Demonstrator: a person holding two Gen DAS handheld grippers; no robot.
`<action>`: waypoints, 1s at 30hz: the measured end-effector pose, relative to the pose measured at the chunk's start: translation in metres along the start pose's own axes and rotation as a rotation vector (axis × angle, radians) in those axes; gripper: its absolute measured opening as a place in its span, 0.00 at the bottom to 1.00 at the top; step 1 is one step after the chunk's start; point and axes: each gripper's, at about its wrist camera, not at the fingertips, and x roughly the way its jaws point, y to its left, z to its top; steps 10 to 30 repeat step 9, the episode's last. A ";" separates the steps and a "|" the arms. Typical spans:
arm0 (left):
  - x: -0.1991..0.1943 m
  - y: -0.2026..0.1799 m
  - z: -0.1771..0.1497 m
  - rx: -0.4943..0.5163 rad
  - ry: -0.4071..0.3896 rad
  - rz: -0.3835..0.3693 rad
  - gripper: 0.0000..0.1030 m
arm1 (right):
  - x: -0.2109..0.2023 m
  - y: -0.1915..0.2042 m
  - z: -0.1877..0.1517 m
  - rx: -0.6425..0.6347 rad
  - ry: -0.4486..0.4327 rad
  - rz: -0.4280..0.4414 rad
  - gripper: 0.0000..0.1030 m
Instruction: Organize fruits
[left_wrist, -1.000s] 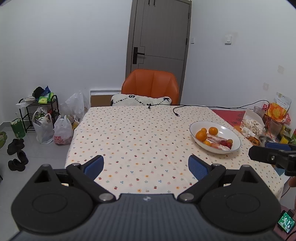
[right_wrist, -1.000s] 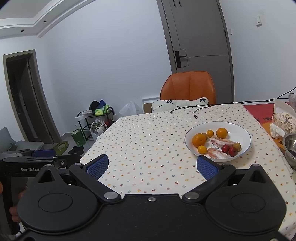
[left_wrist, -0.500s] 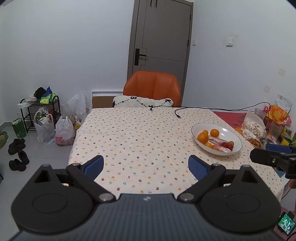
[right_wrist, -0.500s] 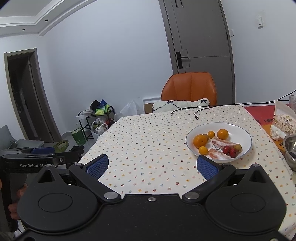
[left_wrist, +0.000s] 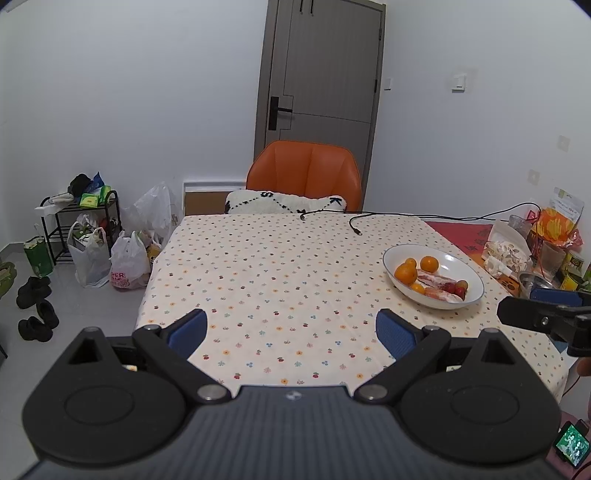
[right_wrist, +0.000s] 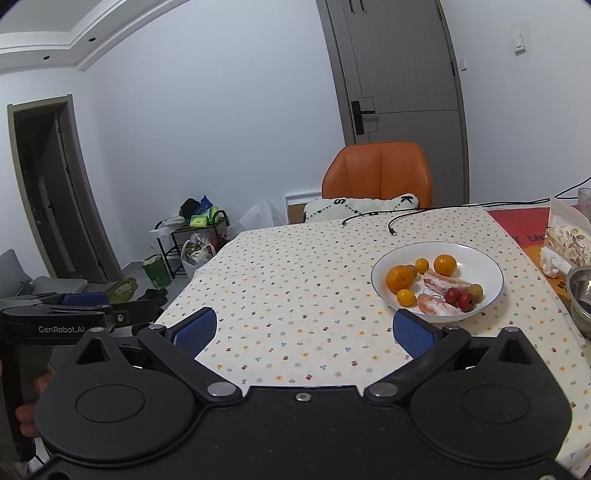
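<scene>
A: Left wrist view is pulling back and tilting up compared with a second ago. The left gripper (left_wrist: 291, 330) is hanging over the near edge of the table (left_wrist: 258, 280), jaws spread wide and gripping nothing, and more of the door (left_wrist: 321, 74) is showing than before.

B: And the right gripper (right_wrist: 304, 330)?

A: Same story: jaws wide apart, nothing between them, drifting back a touch. The plate (right_wrist: 480, 258) is sitting just ahead and to its right, slightly lower in view than a second ago.

B: So where is the fruit?

A: All of it is lying in that plate: oranges (right_wrist: 399, 277), small red fruits (right_wrist: 460, 298) and pale pink pieces (right_wrist: 437, 305) I can't identify. No fruit is showing on the cloth outside it. Nothing in the plate is shifting; only the grippers are moving.

B: Meaning?

A: Hard to call. Gathered fruit with both grippers backing off fits a finished tidy, or a pause before sorting.

B: Anything in the way?

A: Between grippers and plate, only bare tablecloth. Further right, a metal bowl (right_wrist: 581, 291) and snack packets (right_wrist: 565, 240) are crowding the plate's far side. Beyond, a cable (right_wrist: 391, 225) is trailing on the table's far end, with an orange chair (right_wrist: 376, 170) behind.
</scene>
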 end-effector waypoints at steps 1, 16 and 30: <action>0.000 0.000 0.000 0.000 0.001 0.000 0.94 | 0.000 0.000 0.000 -0.001 -0.001 0.000 1.00; 0.009 -0.001 -0.003 0.002 0.022 -0.003 0.94 | 0.004 -0.002 -0.002 0.005 0.009 -0.005 1.00; 0.009 -0.001 -0.003 0.002 0.022 -0.003 0.94 | 0.004 -0.002 -0.002 0.005 0.009 -0.005 1.00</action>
